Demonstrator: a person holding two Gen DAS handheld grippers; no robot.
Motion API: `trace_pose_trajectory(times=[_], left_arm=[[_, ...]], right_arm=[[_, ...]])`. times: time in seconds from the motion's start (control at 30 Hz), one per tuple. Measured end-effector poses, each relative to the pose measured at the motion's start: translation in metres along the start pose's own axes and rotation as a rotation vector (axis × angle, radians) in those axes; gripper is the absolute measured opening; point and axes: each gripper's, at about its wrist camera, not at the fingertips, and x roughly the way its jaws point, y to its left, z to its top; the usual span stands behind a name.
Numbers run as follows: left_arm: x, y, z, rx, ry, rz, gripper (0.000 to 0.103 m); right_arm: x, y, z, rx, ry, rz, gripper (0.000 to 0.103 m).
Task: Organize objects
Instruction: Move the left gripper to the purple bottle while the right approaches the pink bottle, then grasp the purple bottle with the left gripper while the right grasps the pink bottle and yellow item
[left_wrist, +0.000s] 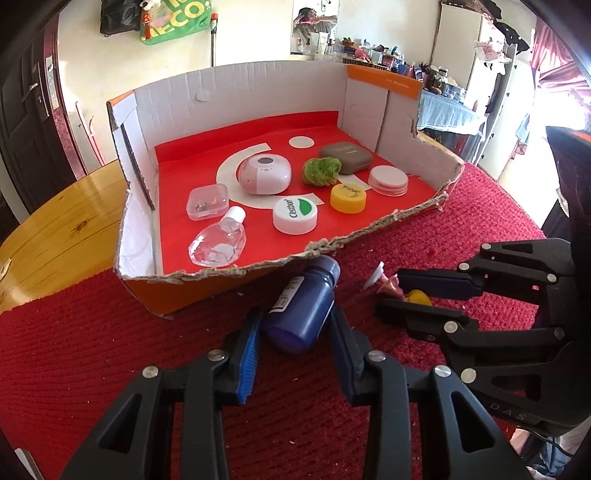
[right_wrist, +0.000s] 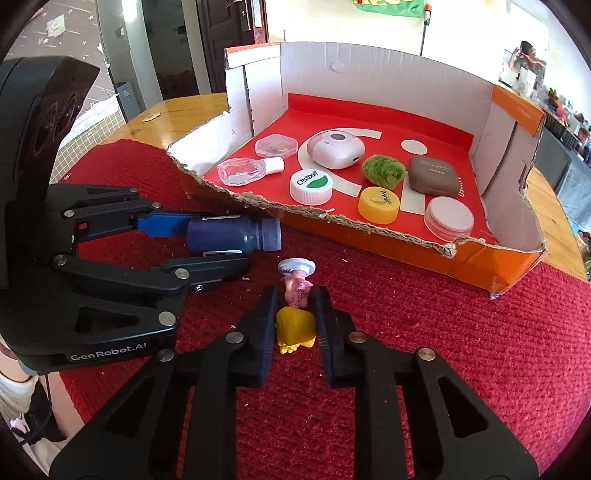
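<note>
A dark blue bottle (left_wrist: 301, 304) lies on its side on the red mat, just outside the box's torn front edge. My left gripper (left_wrist: 295, 325) has a finger on each side of it and is shut on it; it also shows in the right wrist view (right_wrist: 229, 236). My right gripper (right_wrist: 295, 306) is shut on a small pink and yellow figurine (right_wrist: 295, 314) with a white hat, lying on the mat; in the left wrist view the figurine (left_wrist: 391, 290) shows between those fingers. The cardboard box (left_wrist: 406, 221) with a red floor stands behind both.
In the box lie a clear bottle (left_wrist: 218, 243), a clear case (left_wrist: 207, 201), a pink-white device (left_wrist: 264, 173), a white cap (left_wrist: 295, 216), a yellow cap (left_wrist: 348, 197), a green ball (left_wrist: 321, 170), a brown case (left_wrist: 345, 157) and a white jar (left_wrist: 388, 180). A wooden table (left_wrist: 55, 229) lies beneath the mat.
</note>
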Motion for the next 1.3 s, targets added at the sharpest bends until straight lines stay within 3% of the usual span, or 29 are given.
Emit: trace_pose_trajectory(times=[0.23,0.7,1.3], left_arm=[[-0.011,-0.009,-0.007,0.002,-0.016,-0.021,0.029],[-0.021,-0.015,-0.033,-0.027,-0.033,-0.009,0.029],[-0.017,-0.020,-0.024,-0.044,-0.046,-0.006,0.028]], right_arm=[[-0.014,0.002,-0.004,0.002,-0.025,0.014,0.020],[-0.029,-0.005,-0.021,0.036,-0.033,0.024,0.020],[-0.028,-0.009,-0.033,0.059,-0.028,0.031,0.020]])
